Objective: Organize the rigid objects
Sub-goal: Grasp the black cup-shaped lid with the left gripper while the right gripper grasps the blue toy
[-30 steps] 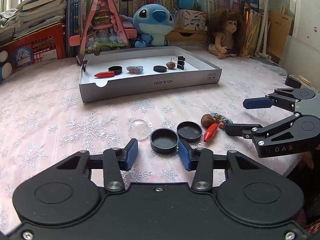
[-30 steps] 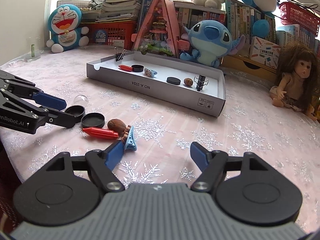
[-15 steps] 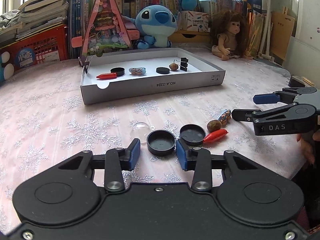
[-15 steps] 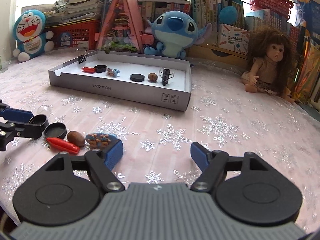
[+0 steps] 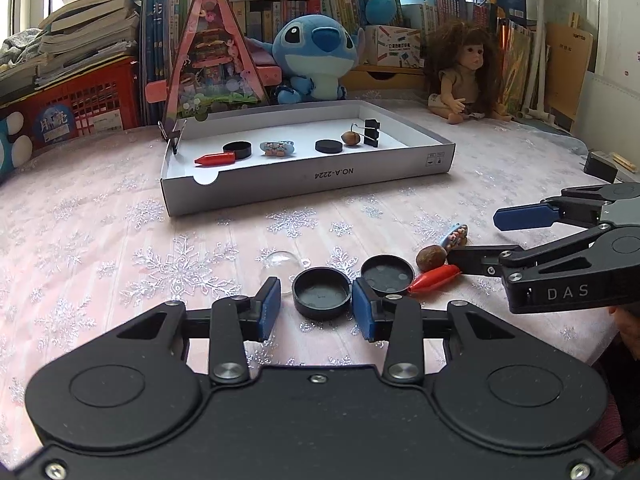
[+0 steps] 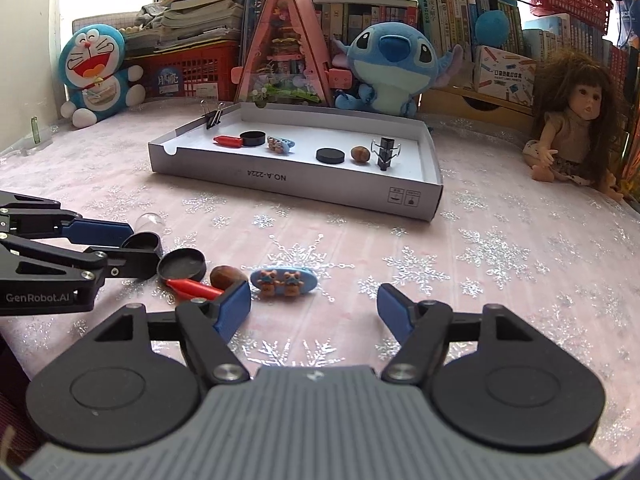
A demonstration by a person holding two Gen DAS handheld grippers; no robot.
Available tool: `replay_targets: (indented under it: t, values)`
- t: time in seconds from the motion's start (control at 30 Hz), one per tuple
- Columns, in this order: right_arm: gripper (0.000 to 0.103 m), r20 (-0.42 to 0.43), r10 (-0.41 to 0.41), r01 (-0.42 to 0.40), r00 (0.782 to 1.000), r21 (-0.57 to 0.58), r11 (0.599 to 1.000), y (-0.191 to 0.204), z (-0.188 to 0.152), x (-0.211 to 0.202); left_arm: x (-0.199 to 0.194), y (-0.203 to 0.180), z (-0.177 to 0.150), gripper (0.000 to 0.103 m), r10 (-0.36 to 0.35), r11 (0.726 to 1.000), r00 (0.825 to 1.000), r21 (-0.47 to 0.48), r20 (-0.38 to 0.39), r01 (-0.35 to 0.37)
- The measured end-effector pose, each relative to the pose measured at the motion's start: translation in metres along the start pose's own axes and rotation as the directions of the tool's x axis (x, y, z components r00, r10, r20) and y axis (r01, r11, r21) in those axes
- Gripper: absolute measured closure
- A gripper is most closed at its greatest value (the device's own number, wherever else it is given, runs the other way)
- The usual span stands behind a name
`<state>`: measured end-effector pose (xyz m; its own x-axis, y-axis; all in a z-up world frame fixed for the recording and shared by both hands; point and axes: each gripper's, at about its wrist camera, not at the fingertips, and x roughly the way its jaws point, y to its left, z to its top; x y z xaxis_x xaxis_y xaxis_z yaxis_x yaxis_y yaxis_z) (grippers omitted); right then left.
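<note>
Both wrist cameras look low and close across the table (image 5: 100, 216), sharing the white tray (image 6: 304, 184).

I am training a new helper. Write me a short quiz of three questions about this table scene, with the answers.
1. True or false: the clear dome lies inside the white box.
2. What lies between the fingers of the left hand-held gripper? A) a nut B) a black cap C) a doll
3. How does the binder clip at the box's left end sit?

Key: 1 false, it lies on the tablecloth. 2 B. 3 clamped on the wall.
</note>
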<state>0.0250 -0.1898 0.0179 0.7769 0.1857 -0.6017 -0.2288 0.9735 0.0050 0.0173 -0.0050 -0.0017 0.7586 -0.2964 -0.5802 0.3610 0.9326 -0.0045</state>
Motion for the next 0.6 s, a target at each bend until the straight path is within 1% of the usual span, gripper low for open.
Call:
replay_targets:
  t: [0.2, 0.37, 0.4, 0.43, 0.47, 0.53, 0.6]
  values:
    - [0.028, 0.004, 0.019, -0.019, 1.000, 0.000, 1.000, 0.012, 0.002, 0.004, 0.001, 0.001, 0.000, 0.071, 0.000, 1.000, 1.000, -0.010, 0.003, 0.000]
    - [0.029, 0.015, 0.003, -0.003, 1.000, -0.004, 1.000, 0.017, 0.001, 0.006, 0.000, 0.002, -0.001, 0.073, 0.002, 1.000, 1.000, -0.015, 0.006, -0.002]
    - [0.033, 0.016, -0.001, 0.001, 1.000, -0.001, 1.000, 0.017, 0.001, 0.006, 0.000, 0.002, -0.001, 0.073, 0.002, 1.000, 1.000, -0.014, 0.006, -0.002]
    - [0.040, 0.015, -0.004, 0.004, 1.000, 0.003, 1.000, 0.016, 0.001, 0.007, 0.000, 0.002, -0.001, 0.073, 0.002, 1.000, 1.000, -0.014, 0.007, -0.002]
    - [0.043, 0.012, -0.007, 0.007, 1.000, 0.006, 1.000, 0.016, 0.001, 0.007, 0.000, 0.002, -0.001, 0.073, 0.002, 1.000, 1.000, -0.015, 0.007, -0.002]
    - [0.055, 0.013, -0.018, 0.018, 1.000, 0.014, 1.000, 0.014, 0.002, 0.009, 0.000, 0.002, -0.001, 0.073, 0.005, 1.000, 1.000, -0.013, 0.008, -0.005]
    - [0.059, 0.016, -0.025, 0.025, 1.000, 0.011, 1.000, 0.015, 0.003, 0.009, 0.000, 0.002, -0.001, 0.073, 0.007, 1.000, 1.000, -0.013, 0.010, -0.007]
